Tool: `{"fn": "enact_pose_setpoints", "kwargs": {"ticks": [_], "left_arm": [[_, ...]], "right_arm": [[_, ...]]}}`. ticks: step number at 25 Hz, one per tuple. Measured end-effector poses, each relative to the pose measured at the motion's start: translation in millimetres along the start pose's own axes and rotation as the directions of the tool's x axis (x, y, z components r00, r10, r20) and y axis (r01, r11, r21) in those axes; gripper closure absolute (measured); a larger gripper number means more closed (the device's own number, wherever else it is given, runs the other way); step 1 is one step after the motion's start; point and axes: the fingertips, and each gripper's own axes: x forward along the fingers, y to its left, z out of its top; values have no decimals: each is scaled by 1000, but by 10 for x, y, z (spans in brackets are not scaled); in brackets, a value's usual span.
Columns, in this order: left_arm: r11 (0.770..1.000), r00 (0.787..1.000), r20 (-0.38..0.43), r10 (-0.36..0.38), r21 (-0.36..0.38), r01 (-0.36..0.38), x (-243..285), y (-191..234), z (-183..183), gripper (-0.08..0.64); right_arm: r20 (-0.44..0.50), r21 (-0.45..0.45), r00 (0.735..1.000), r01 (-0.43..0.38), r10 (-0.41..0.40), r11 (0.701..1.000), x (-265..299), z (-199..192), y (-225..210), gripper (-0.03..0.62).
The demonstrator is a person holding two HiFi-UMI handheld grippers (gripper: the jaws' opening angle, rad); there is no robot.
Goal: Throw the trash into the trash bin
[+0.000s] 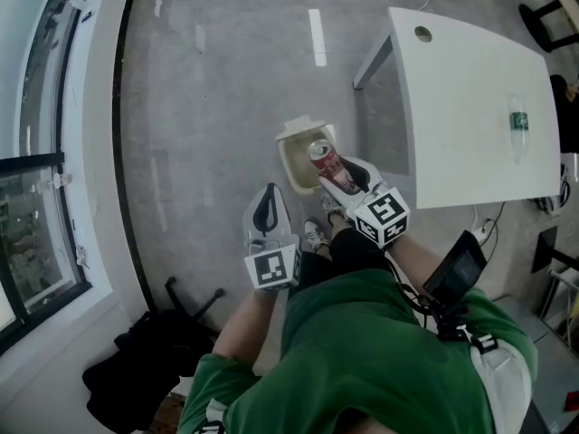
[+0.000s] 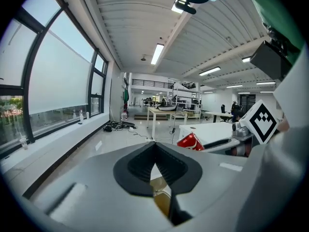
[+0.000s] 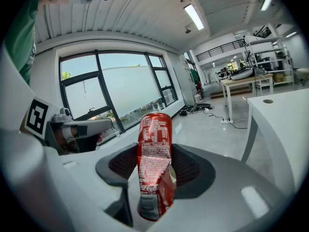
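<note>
Floor of grey polished concrete point(image 1: 208, 107) fills most of the head view; white rectangular table point(image 1: 470, 107) stands at the right, one leg near the bin; person in a green top point(image 1: 362, 351) stands over the scene, both forearms reaching forward; black bag point(image 1: 136, 369) lies slumped on the floor by the window wall, well apart from the bin; cream plastic trash bin point(image 1: 298, 174) sits on the floor just beside the table's near corner, mouth open, lid flap tilted back at its far edge; right gripper point(image 1: 342, 177) hangs over the bin's right rim, its dark pads point(image 3: 120, 166) pressed against either side of the can; left gripper point(image 1: 268, 197) is held lower left of the bin, near it but not touching, its black pads point(image 2: 140, 166) meeting at the tips with nothing between them; dented red soda can point(image 1: 323, 158) stands lengthwise in the right gripper's grip, free end out past the jaw tips and above the bin's opening; small clear plastic bottle with a green label point(image 1: 517, 123) lies on the tabletop, far right.
</note>
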Motion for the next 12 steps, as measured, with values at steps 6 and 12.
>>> {"fn": "enact_pose_setpoints", "kwargs": {"ticks": [6,12], "left_arm": [[1000,995,-94,21,-21,-23,259,37,-431,555],[998,988,-148,38,-35,-43,434,62,-821,555]], "right_arm": [[-97,28,995,-31,33,999,327,-398,-155,369],[-193,57,979,-49,59,997,600,-923,-308,370]]}}
